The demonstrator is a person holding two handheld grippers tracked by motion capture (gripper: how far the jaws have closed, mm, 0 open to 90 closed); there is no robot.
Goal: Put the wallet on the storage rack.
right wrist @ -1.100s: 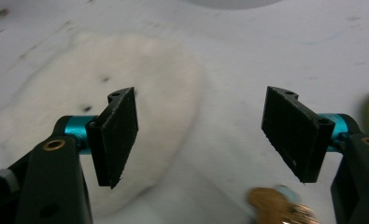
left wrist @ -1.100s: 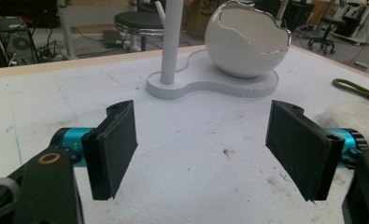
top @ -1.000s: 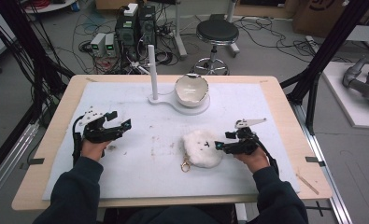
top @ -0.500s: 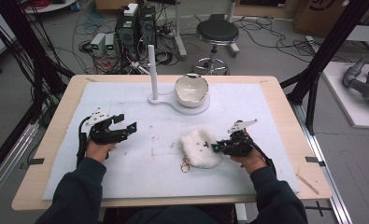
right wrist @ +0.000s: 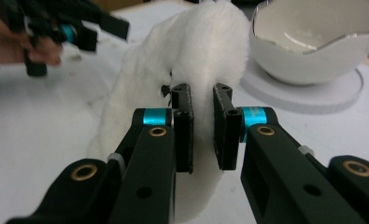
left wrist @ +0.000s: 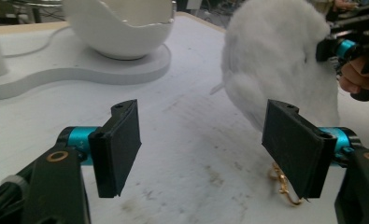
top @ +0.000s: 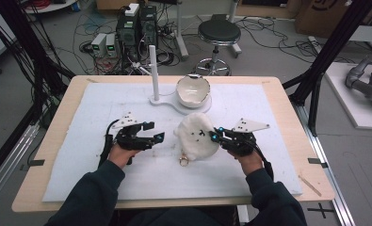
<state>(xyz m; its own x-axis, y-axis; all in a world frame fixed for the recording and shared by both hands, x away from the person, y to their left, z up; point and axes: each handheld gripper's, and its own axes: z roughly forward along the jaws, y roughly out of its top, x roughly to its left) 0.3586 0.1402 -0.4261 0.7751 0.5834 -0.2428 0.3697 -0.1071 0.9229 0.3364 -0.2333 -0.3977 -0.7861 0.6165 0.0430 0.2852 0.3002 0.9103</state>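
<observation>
Two grippers work over the white mat (top: 268, 174) on the counter (top: 52, 165). The right gripper (top: 215, 136) has just been closing, and its jaws now stand narrow, pinching a fold of the white fluffy toy (top: 197, 134) between the pads; the right gripper view shows the fur squeezed in the slim gap, bulging above and below the jaws. The left gripper (top: 161, 138) has its jaws spread wide with nothing between them. In the left gripper view its right-hand jaw stands in front of the toy's lower edge, with no pressure on the fur that can be seen.

The toy is near the middle of the mat, between the two grippers and just on the person's side of the white bowl (top: 193, 88). It looks raised at the pinched side, a soft rounded lump of white fur with small black marks on top. A small gold clasp (top: 183, 160) lies at its lower end, on the mat. The bowl has a jagged, eggshell-like rim and sits on a white base (top: 174, 102) that also carries an upright white post (top: 155, 70).
</observation>
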